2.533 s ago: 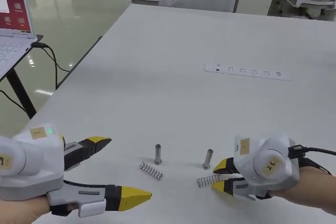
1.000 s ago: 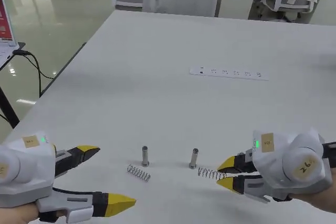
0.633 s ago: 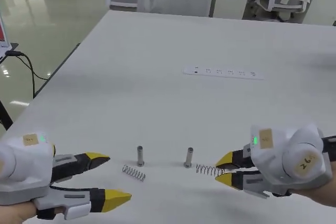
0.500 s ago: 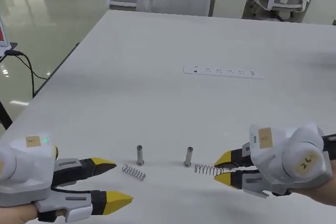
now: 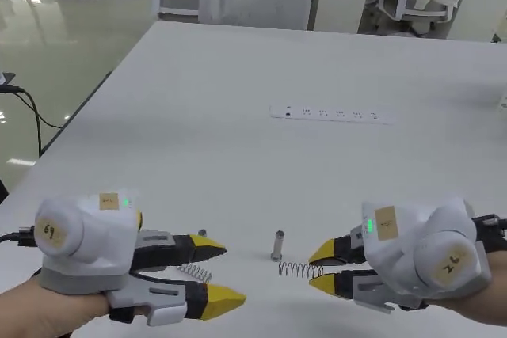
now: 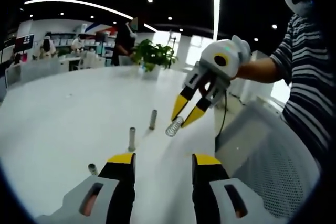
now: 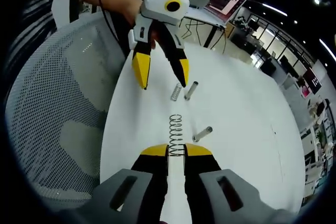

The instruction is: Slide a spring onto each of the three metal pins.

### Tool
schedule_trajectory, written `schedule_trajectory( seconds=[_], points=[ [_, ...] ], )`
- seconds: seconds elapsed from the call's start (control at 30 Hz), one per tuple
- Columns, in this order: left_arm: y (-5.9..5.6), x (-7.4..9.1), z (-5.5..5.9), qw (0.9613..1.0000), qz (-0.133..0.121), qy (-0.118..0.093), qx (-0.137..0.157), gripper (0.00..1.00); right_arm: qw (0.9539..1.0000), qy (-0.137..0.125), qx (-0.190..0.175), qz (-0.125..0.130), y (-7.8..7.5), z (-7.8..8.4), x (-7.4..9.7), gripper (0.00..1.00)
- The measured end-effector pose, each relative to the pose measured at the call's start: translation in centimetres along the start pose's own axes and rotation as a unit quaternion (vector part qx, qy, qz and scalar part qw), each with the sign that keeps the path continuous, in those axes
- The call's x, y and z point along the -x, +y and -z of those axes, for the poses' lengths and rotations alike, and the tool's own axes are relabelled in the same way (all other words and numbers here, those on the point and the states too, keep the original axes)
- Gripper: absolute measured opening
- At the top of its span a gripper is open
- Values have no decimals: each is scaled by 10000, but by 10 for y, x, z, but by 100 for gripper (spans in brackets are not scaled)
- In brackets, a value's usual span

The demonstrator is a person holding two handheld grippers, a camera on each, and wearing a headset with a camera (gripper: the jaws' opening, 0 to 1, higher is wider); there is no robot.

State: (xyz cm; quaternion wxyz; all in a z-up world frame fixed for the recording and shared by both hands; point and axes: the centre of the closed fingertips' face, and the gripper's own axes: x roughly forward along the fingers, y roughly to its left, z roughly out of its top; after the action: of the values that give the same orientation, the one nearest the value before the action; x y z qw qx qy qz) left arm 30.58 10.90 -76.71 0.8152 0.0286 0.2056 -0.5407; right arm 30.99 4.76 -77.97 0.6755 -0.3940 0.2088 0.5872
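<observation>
Well left of the upright metal pin [image 5: 277, 244]: second pin [image 5: 202, 233], partly hidden, and loose spring [image 5: 192, 272] flat on the white table [image 5: 238, 140], framed by the left gripper [image 5: 231, 275], jaws spread apart and holding nothing. Just right of the upright metal pin and slightly nearer: held spring [image 5: 293, 268], lying level, free end near the pin's base, other end clamped between the jaws of the right gripper [image 5: 313, 271]. Far beyond the upright metal pin: white power strip [image 5: 331, 114].

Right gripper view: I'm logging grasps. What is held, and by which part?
The right gripper pinches a spring by its near end; the rest juts forward, free.
</observation>
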Motion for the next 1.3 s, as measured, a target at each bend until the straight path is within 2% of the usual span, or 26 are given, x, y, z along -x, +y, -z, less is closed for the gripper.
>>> schedule_trajectory(
  seconds=[0.2,0.37,0.47,0.57,0.63,0.7,0.87,1.23,1.3],
  points=[
    [-7,-20,-8,9997,206,-61,-90,33,10000,-31,-3,0,0,-2,1,8],
    [-16,-31,-9,9990,378,-58,-218,31,9999,-111,-2,-39,1,-6,1,8],
    [-17,-35,-12,9989,398,-96,-248,29,9999,-125,49,-70,3,-8,0,8],
    [-17,-39,-15,9988,410,-149,-239,22,9999,-131,65,-74,3,-9,0,8],
    [-17,-40,-16,9987,437,-182,-206,16,9999,-126,86,-57,2,-9,-1,8],
    [-16,-41,-20,9986,424,-279,-151,14,9999,-136,68,-69,3,-9,-1,8],
    [-17,-43,-18,9984,453,-260,-233,10,9998,-124,126,-98,4,-9,0,8],
    [-15,-46,-20,9982,433,-300,-283,8,9997,-208,65,-116,3,-12,2,8],
    [-17,-46,-23,9978,487,-376,-263,8,9997,-187,94,-117,3,-11,3,8]
  ],
)
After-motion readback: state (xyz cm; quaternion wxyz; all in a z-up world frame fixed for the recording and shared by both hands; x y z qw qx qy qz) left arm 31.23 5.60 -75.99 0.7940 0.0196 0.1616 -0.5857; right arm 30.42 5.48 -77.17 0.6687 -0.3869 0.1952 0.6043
